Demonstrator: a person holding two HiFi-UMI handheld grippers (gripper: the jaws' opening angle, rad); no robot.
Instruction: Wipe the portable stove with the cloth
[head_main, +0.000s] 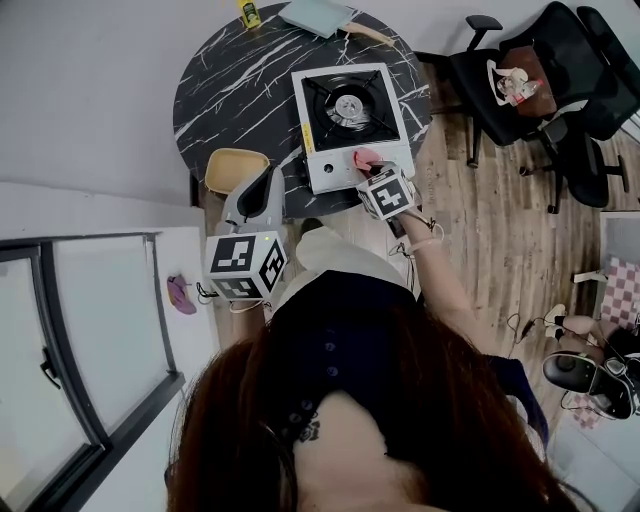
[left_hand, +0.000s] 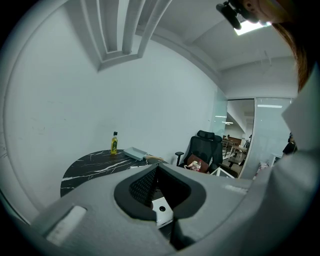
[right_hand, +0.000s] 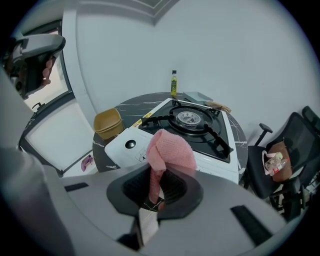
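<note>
Pink cloth (right_hand: 169, 150) pinched tight in the right gripper (right_hand: 159, 186)
Left gripper (left_hand: 160, 187) hangs open and empty; press the cloth flat, rub the stove (head_main: 326, 170) slowly

The round black surface (head_main: 225, 95) is carrying a white portable stove (head_main: 345, 115) just ahead of the fingers (right_hand: 134, 189) of the right gripper (right_hand: 159, 190). A tan tub (head_main: 237, 170) is sitting just left of the fingers (left_hand: 141, 186) of the left gripper (left_hand: 160, 190), with a yellow bottle (head_main: 248, 13) and a tray (head_main: 315, 15) far beyond.
</note>
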